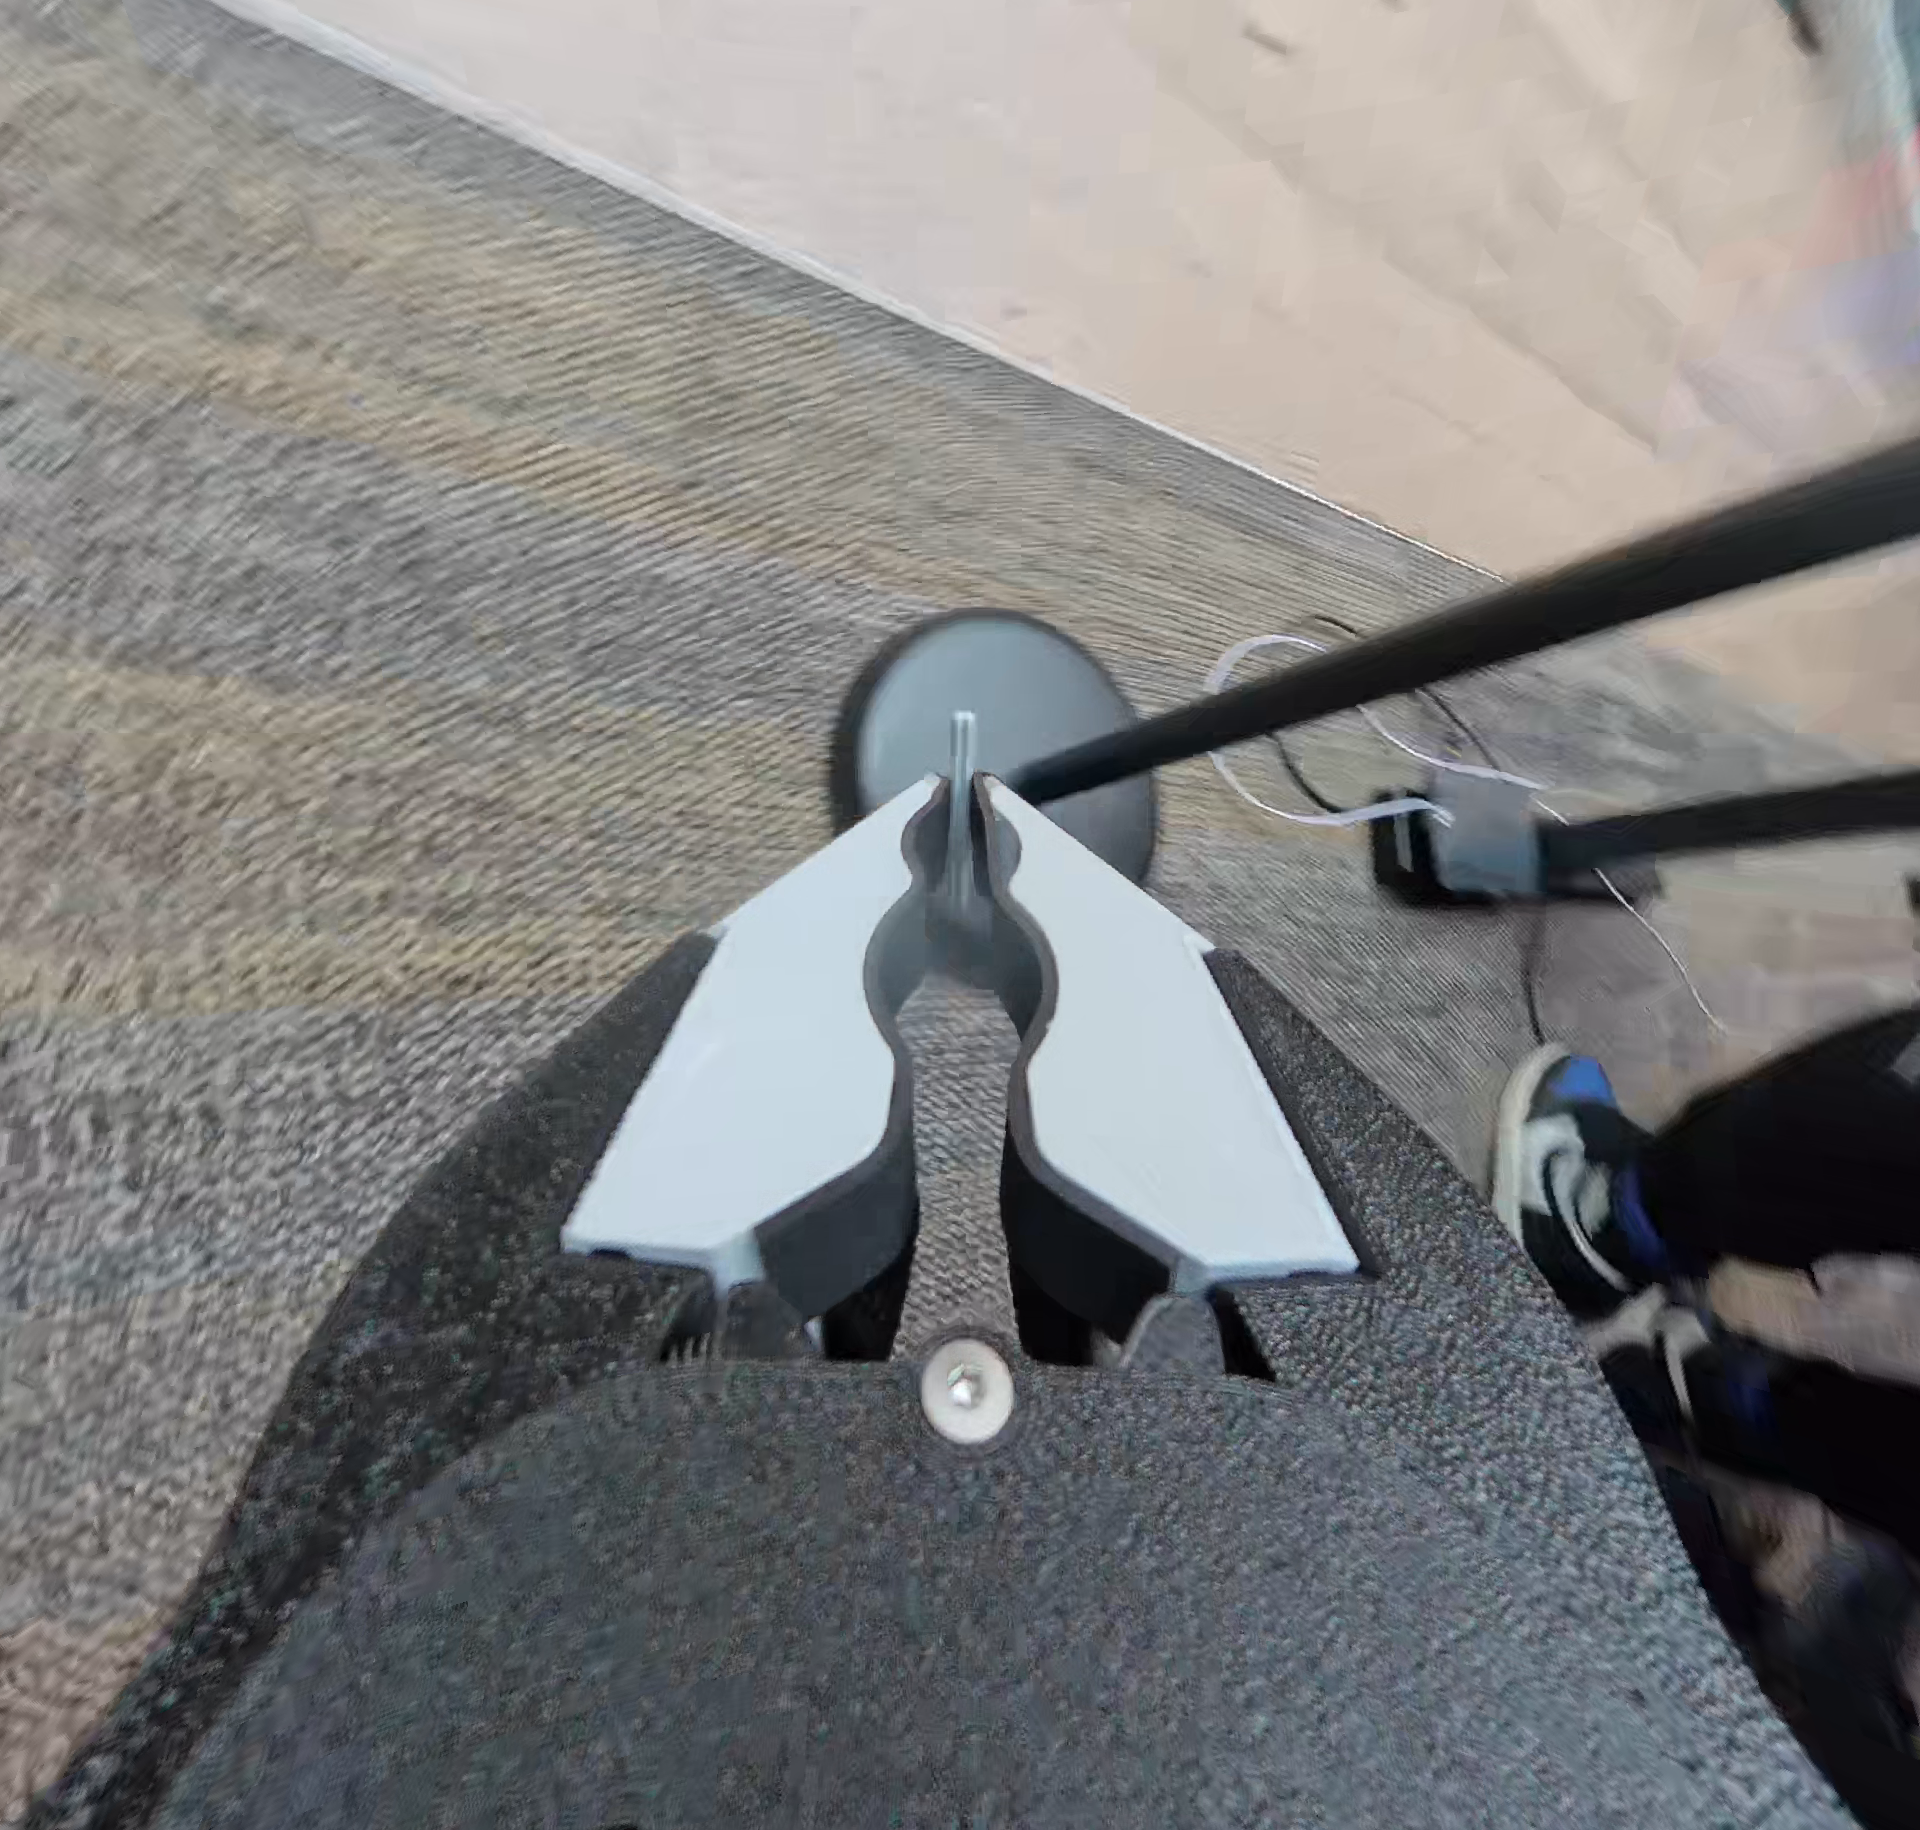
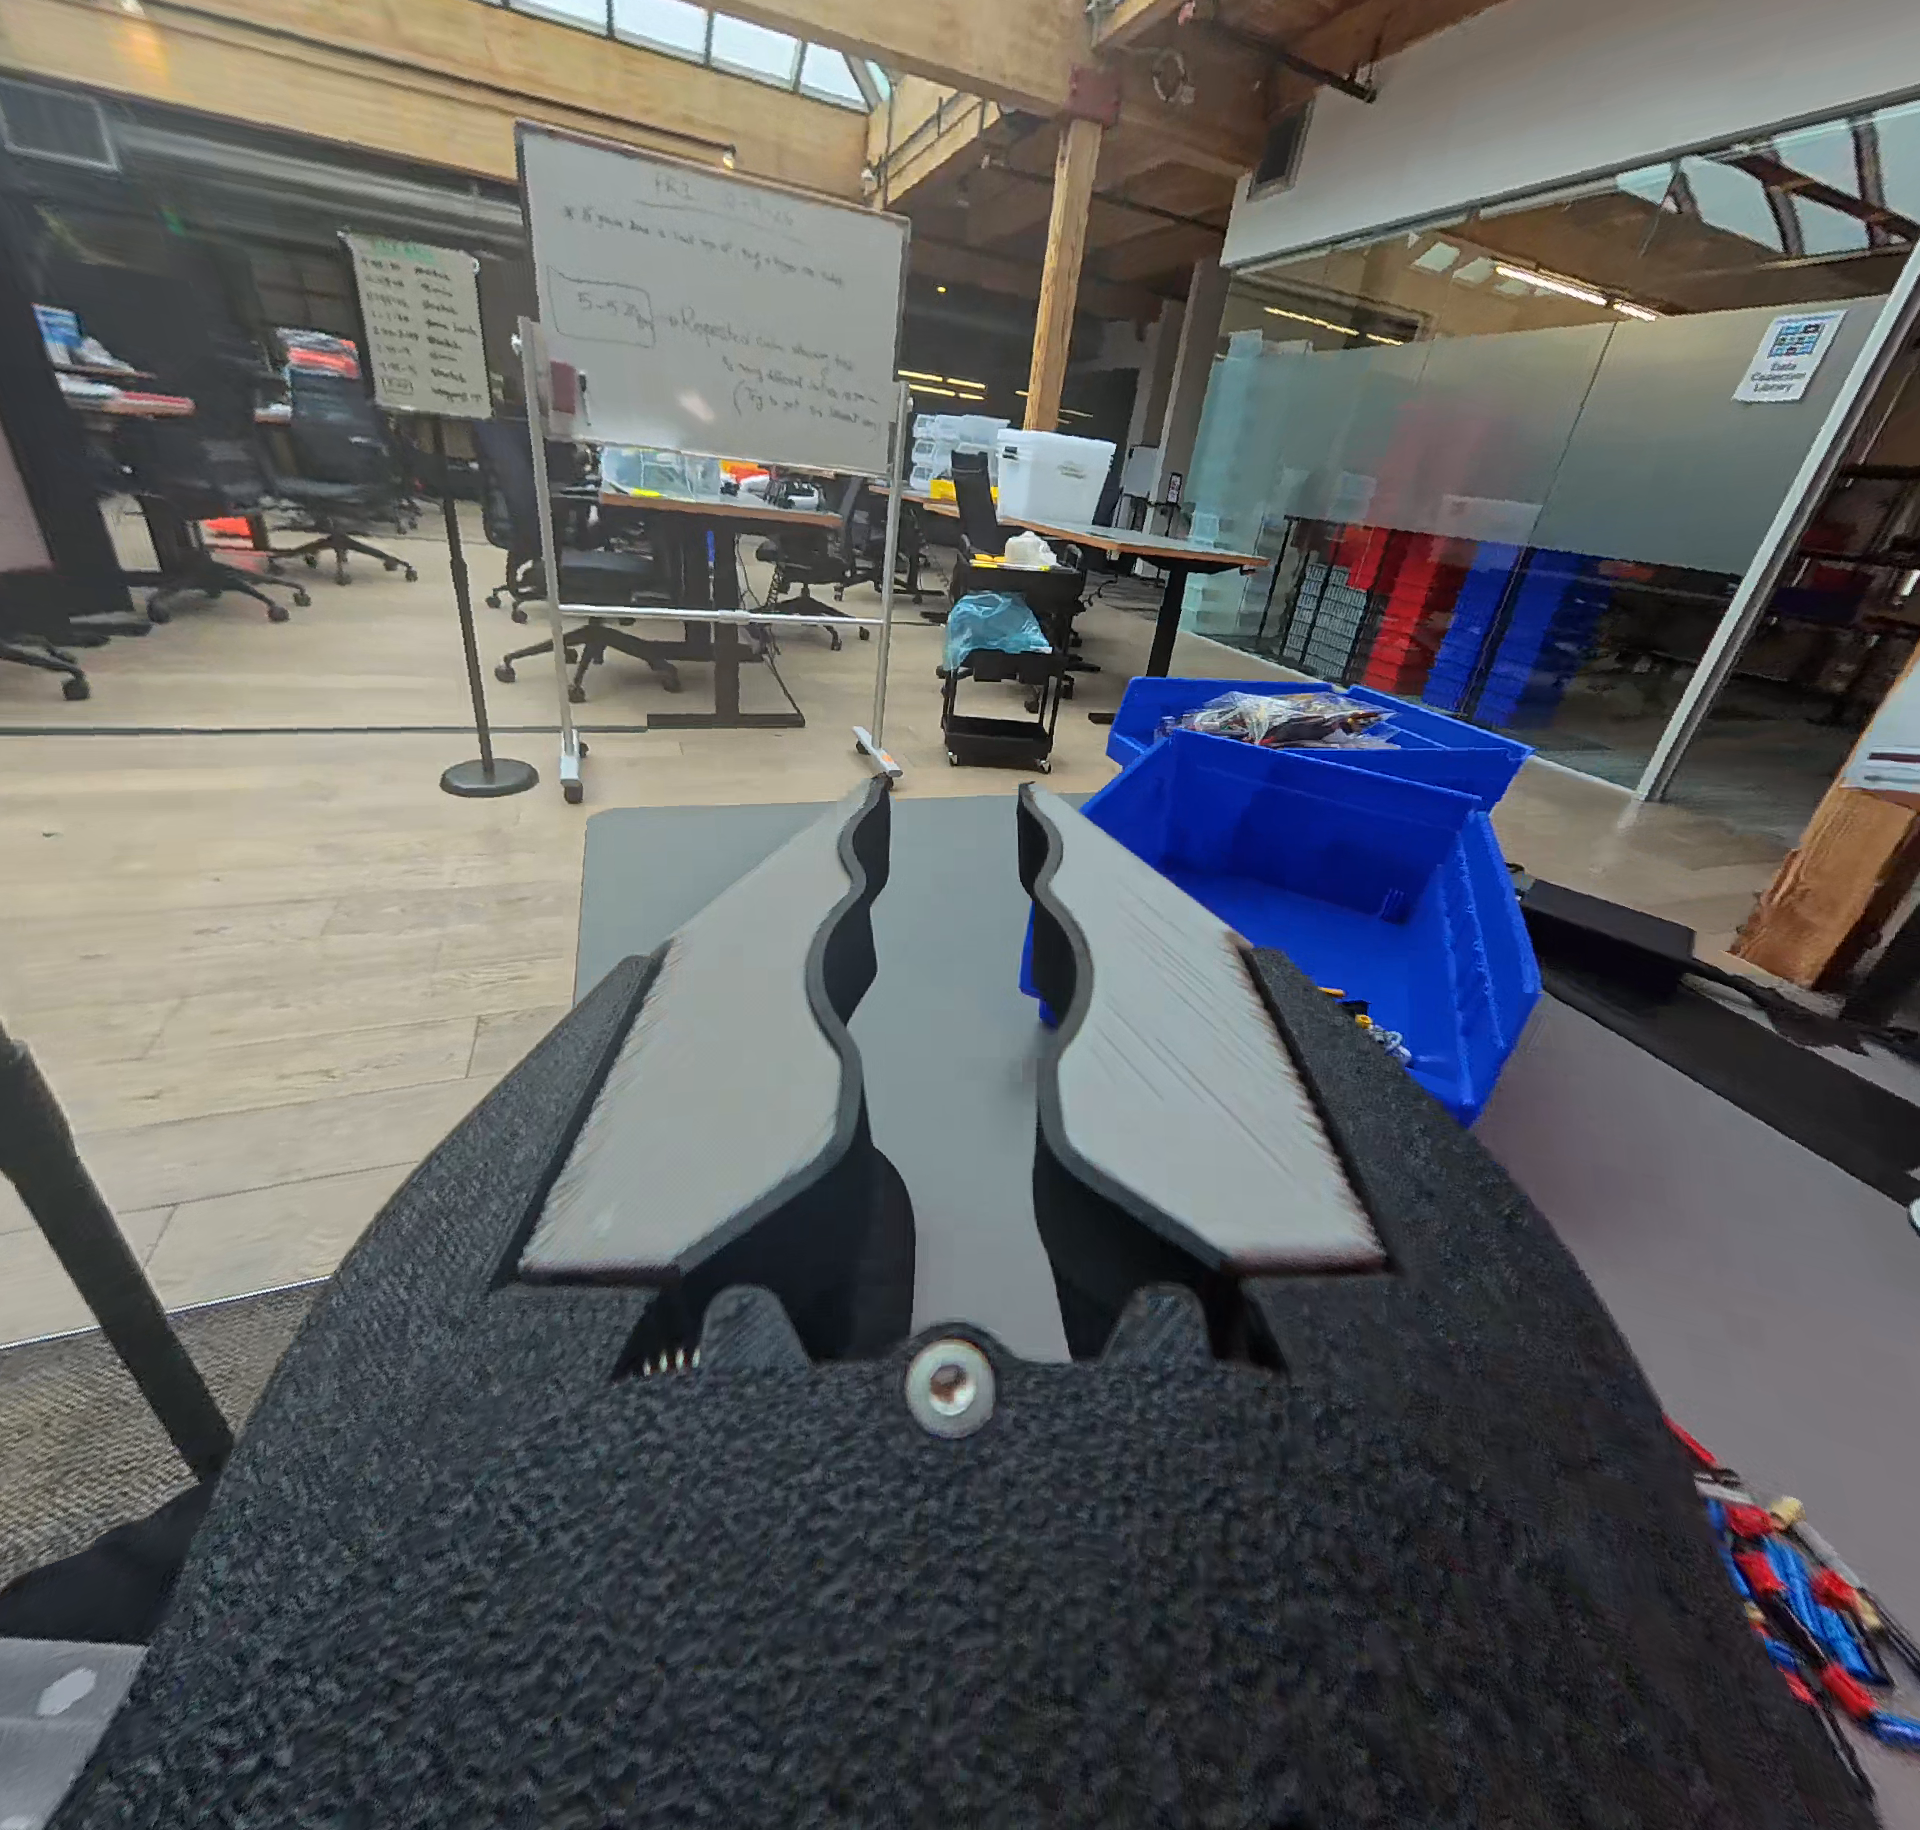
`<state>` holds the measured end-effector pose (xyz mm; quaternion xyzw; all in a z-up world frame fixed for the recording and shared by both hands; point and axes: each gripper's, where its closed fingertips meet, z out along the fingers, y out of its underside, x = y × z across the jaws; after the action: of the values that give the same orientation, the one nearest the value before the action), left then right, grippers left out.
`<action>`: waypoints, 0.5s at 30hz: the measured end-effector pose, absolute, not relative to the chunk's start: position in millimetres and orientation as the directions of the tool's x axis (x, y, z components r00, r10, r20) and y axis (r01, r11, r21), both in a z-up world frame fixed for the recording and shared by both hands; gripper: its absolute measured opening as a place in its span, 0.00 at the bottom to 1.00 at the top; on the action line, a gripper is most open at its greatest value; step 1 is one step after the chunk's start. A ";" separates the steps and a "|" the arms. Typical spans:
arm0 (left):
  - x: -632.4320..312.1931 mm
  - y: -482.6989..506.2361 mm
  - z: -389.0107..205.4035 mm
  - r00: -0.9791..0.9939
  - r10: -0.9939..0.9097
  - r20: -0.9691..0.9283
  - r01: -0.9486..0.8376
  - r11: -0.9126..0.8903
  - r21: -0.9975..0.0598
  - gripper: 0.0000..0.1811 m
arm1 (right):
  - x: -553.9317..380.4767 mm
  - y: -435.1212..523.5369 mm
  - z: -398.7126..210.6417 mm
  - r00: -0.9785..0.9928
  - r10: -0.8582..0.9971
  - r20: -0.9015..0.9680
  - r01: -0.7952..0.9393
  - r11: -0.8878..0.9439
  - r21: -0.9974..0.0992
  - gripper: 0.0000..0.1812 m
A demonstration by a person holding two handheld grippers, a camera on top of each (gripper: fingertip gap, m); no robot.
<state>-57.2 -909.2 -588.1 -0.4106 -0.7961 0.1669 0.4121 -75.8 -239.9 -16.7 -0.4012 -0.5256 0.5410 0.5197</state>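
In the left wrist view my left gripper [image 1: 961,788] points down at a grey carpet [image 1: 416,533]. It is shut on a thin grey metal pin [image 1: 962,741], which stands out a little past the fingertips. Below it lies the round grey base [image 1: 935,679] of a stand with a black pole [image 1: 1455,637]. In the right wrist view my right gripper [image 2: 954,809] is open and empty. It hovers over a dark table [image 2: 945,949], just left of an empty blue bin [image 2: 1299,876].
A second black pole with a grey clamp [image 1: 1475,840] and loose wires lie right of the base. A person's blue and white shoe [image 1: 1569,1167] is at the right. A second blue bin [image 2: 1455,752] holds bagged parts. Red and blue cables [image 2: 1797,1614] lie on the table. A whiteboard [image 2: 717,305] and desks stand beyond. My hands' fingertips stand some 90 cm from each other.
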 end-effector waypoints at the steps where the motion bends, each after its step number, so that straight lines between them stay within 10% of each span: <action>1: -62.2 -883.1 -545.4 -0.185 0.836 0.516 0.549 0.524 -0.651 0.02 | -67.9 -224.7 -17.6 -0.130 0.987 0.091 -0.153 0.071 -0.986 0.13; 6: -52.4 -817.1 -338.1 0.187 0.874 0.448 0.512 0.302 -0.804 0.02 | -23.2 -155.1 -24.8 -0.088 0.995 0.047 -0.150 0.034 -0.988 0.13; 15: -75.9 -913.2 29.2 0.142 0.989 0.050 -0.025 0.054 -0.998 0.01 | 37.8 -84.8 -41.0 -0.078 0.997 -0.028 -0.124 -0.037 -0.992 0.13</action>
<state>-75.9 -913.2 29.2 -0.5135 -0.4689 0.4573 0.5543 37.8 -84.8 -41.0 -0.4562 -0.4781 0.5572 0.5028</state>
